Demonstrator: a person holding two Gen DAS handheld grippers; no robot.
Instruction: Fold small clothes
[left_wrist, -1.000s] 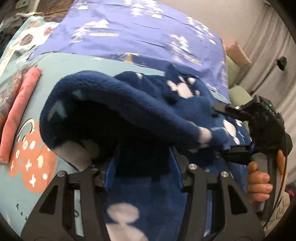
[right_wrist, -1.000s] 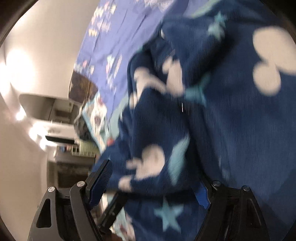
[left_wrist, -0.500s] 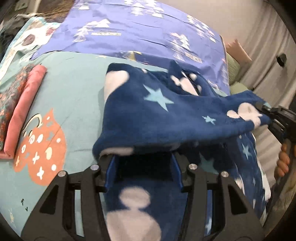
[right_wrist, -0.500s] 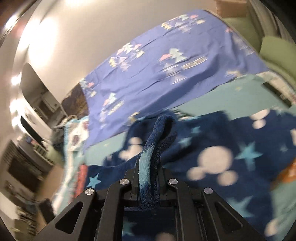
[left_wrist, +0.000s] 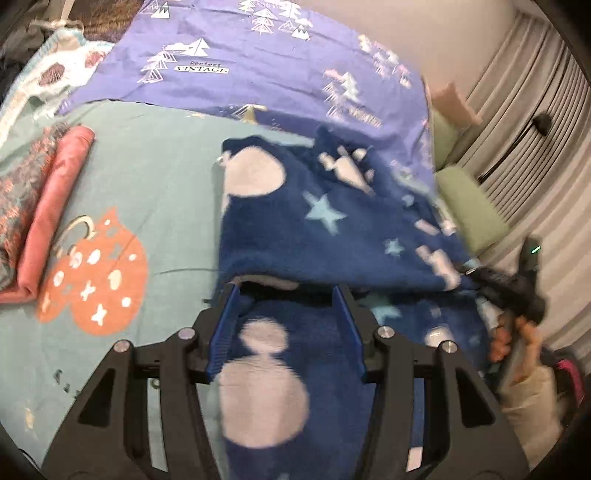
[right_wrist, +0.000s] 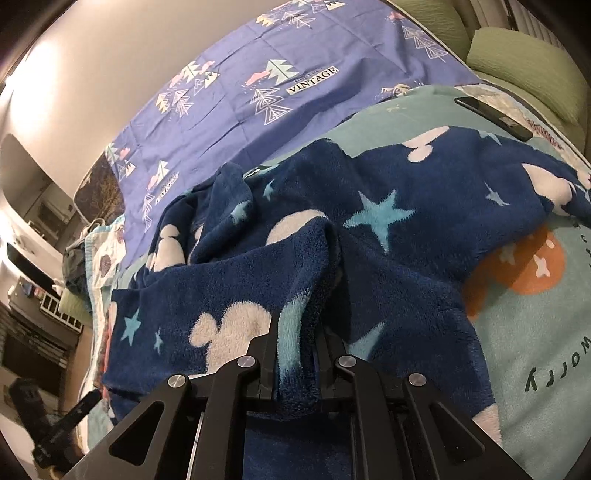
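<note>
A navy fleece garment (left_wrist: 325, 225) with pale stars and white mouse-head shapes lies partly folded on the teal bedspread (left_wrist: 155, 177). My left gripper (left_wrist: 286, 295) is open; its blue pads (left_wrist: 225, 325) straddle the garment's near fold without pinching it. My right gripper (right_wrist: 297, 354) is shut on a bunched edge of the same garment (right_wrist: 388, 236), and it also shows at the right of the left wrist view (left_wrist: 480, 275), holding the garment's right edge.
A folded pink cloth (left_wrist: 55, 210) and a patterned one (left_wrist: 14, 206) lie at the left. A purple sheet (left_wrist: 258, 62) covers the far bed. A dark phone (right_wrist: 491, 118) and green cushions (right_wrist: 524, 62) lie at the right.
The garment was lifted and draped over both grippers; now its top layer lies folded flat. My right gripper closed on the edge and pulled it to the right.
</note>
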